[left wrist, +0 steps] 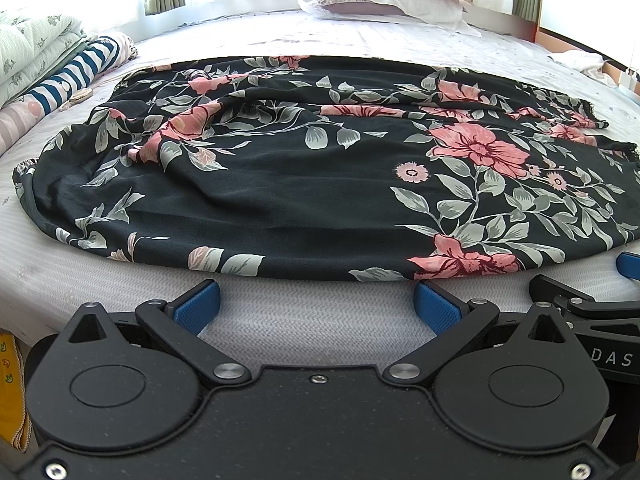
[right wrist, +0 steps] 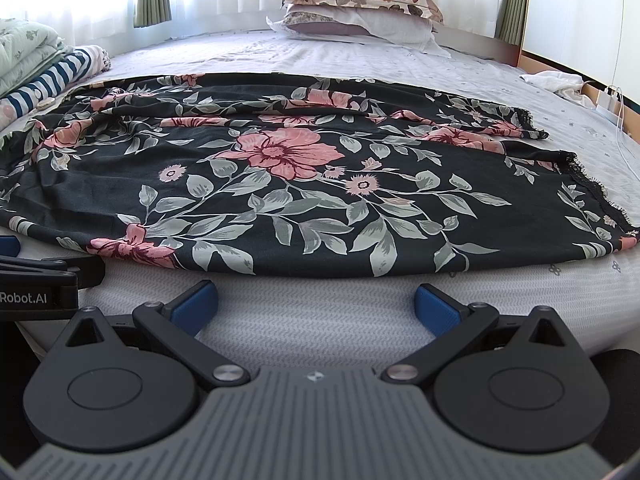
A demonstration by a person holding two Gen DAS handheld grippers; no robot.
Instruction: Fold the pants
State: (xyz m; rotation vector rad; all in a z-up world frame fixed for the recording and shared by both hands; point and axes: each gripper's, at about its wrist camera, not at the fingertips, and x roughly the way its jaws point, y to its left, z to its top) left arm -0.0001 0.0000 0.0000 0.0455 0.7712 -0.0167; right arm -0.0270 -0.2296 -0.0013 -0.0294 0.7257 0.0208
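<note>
"DAS" on right claw [left wrist: 600, 312]; "Robot.AI" on left claw [right wrist: 40, 280].

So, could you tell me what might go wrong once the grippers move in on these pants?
1. The floral pants look thin and slippery, so layers may slide apart when lifted.
2. Wrinkles bunched near the far edge could get folded in.
3. Both the left gripper and right gripper sit open just short of the near hem, so they may pinch the bed sheet too.
</note>
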